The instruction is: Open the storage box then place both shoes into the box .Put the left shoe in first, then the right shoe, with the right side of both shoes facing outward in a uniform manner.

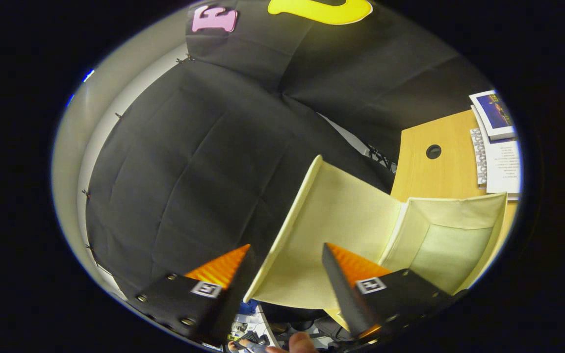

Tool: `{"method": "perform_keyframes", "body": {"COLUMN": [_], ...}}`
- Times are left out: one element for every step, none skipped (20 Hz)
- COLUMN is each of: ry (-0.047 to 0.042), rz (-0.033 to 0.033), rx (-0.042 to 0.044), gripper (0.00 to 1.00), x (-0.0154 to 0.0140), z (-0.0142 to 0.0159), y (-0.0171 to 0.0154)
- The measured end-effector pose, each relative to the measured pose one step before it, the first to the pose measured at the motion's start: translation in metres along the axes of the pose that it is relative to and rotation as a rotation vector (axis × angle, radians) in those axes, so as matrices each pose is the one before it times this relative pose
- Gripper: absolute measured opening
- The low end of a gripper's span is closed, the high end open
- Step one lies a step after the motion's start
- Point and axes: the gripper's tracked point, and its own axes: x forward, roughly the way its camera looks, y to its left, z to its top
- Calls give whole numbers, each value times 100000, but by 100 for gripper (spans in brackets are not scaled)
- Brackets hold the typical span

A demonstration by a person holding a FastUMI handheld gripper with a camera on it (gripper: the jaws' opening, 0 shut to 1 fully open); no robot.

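Tongs (pixel 286 267): spread wide, the lid's edge between them, no pinch evident.
Lid (pixel 331 220): swung up; looks light, floppy fabric — take its rim.
Storage box (pixel 451 245): open on the counter (pixel 429 171).

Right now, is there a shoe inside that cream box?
No. The storage box stands open with its lid swung up, its inside is bare, and the open gripper straddles the lid's edge.

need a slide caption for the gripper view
Claw around the raised lid of the cream storage box on a wooden table.
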Motion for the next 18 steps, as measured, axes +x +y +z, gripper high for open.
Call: {"method": "perform_keyframes", "body": {"ry": [-1022, -358, -320, -355, -895, -837, -628, -699, -865, -1651, -1615, -1693, -1624, -1697, -1385, -1218, -1092, -550], "rz": [-1270, 23, -102, -459, -581, -682, -670, -1333, -1831, -1894, -1746, -1994, -1824, -2080, -1663, -2297, -2144, -1270], "rx": [-2101, -1052, -727, -1264, -1322, -1189, -1117, -1381, -1318, -1359, -1145, -1164, -1197, -1355, -1052, -918, -178, 730], "gripper": [97, 97, 96, 96, 96, 96, 97, 96, 96, 96, 96, 96, 96, 96, 96, 96, 96, 96], "x": [90, -405, -812, -665, -562, -759, -752, -908, -641, -1091, -1056, -1215, -1163, -1248, -1033, -1072, -1149, -839], "z": [117, 282, 153, 239, 277, 382, 99, 189, 234, 416, 309, 415, 160, 262, 59, 221, -10, -6], "y": [-267, 75, 143, -106, -110, -107, -224, -295, -452, -706, -459, -672, -604, -862, -648, -955, -960, -668]}}
